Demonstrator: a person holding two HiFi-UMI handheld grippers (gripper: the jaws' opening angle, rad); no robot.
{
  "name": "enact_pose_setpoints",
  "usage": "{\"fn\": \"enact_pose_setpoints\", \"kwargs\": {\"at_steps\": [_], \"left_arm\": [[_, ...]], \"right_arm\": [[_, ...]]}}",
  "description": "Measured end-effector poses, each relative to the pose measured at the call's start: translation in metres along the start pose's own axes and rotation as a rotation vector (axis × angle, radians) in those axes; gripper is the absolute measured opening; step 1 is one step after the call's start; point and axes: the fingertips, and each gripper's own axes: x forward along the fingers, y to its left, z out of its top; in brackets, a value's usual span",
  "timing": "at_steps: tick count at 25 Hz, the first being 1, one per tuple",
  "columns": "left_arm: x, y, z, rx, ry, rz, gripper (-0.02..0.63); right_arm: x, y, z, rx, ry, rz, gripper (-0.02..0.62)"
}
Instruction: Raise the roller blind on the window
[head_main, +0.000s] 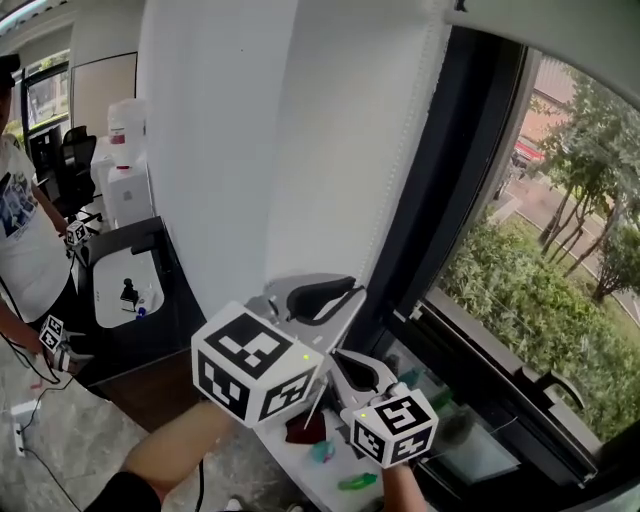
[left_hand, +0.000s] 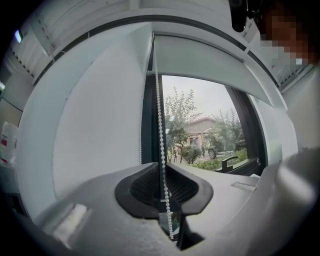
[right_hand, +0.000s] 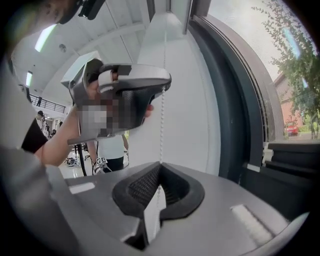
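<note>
The white roller blind (left_hand: 210, 62) covers the upper part of the window (head_main: 540, 250). Its white bead chain (left_hand: 160, 125) hangs straight down beside the dark frame. My left gripper (head_main: 335, 297) is the higher one and points up. The chain runs into its ribbed notch, and the left gripper (left_hand: 163, 192) looks shut on it. Just below, my right gripper (head_main: 372, 372) also points up. The bead chain (right_hand: 161, 130) drops taut from the left gripper's tip (right_hand: 161, 90) into the right gripper (right_hand: 158, 187), whose jaws are closed around it.
A white wall panel (head_main: 230, 150) stands left of the window. Small coloured things lie on the sill (head_main: 300, 462) under my hands. A person in a white shirt (head_main: 25, 240) stands at the far left holding grippers, beside a white table (head_main: 125, 285). A window handle (head_main: 545, 385) sticks out lower right.
</note>
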Motion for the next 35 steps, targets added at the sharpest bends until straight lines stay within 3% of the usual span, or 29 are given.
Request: {"fn": "enact_pose_setpoints", "kwargs": {"at_steps": [2, 7, 11, 13, 16, 20, 22, 26, 28, 30, 33, 35], "left_arm": [[0.001, -0.001, -0.003, 0.011, 0.010, 0.002, 0.017], [0.003, -0.005, -0.008, 0.004, 0.036, -0.012, 0.008], [-0.002, -0.012, -0.009, 0.064, 0.066, -0.011, 0.008], [-0.005, -0.011, -0.009, 0.051, 0.068, -0.018, 0.008], [-0.008, -0.006, -0.019, 0.026, 0.095, -0.021, 0.008], [-0.009, -0.009, -0.063, 0.001, 0.187, -0.033, 0.008], [-0.009, -0.012, -0.088, -0.035, 0.225, -0.047, 0.009], [-0.014, -0.004, -0.117, -0.064, 0.268, -0.026, 0.009], [-0.017, 0.003, -0.120, -0.082, 0.272, -0.021, 0.009], [-0.018, 0.004, -0.119, -0.079, 0.270, -0.021, 0.009], [-0.019, 0.004, -0.120, -0.067, 0.265, -0.015, 0.009], [-0.021, 0.004, -0.124, -0.075, 0.270, -0.017, 0.009]], "right_arm": [[0.001, -0.001, -0.007, 0.002, 0.022, -0.006, 0.006], [-0.001, -0.004, -0.011, -0.016, 0.042, -0.010, 0.006], [-0.008, -0.005, -0.008, -0.042, 0.041, 0.037, 0.010], [-0.016, -0.008, 0.008, -0.030, -0.040, 0.051, 0.012], [-0.034, -0.014, 0.053, 0.078, -0.203, 0.078, 0.024], [-0.052, -0.016, 0.111, 0.137, -0.326, 0.123, 0.028], [-0.048, -0.011, 0.120, 0.093, -0.274, 0.131, 0.027], [-0.026, 0.001, 0.080, -0.105, 0.043, 0.122, 0.015], [-0.026, 0.004, 0.065, -0.144, 0.115, 0.126, 0.015], [-0.031, 0.009, 0.064, -0.125, 0.116, 0.161, 0.015], [-0.047, 0.019, 0.086, -0.018, 0.037, 0.258, 0.015], [-0.056, 0.015, 0.104, 0.016, -0.025, 0.259, 0.025]]}}
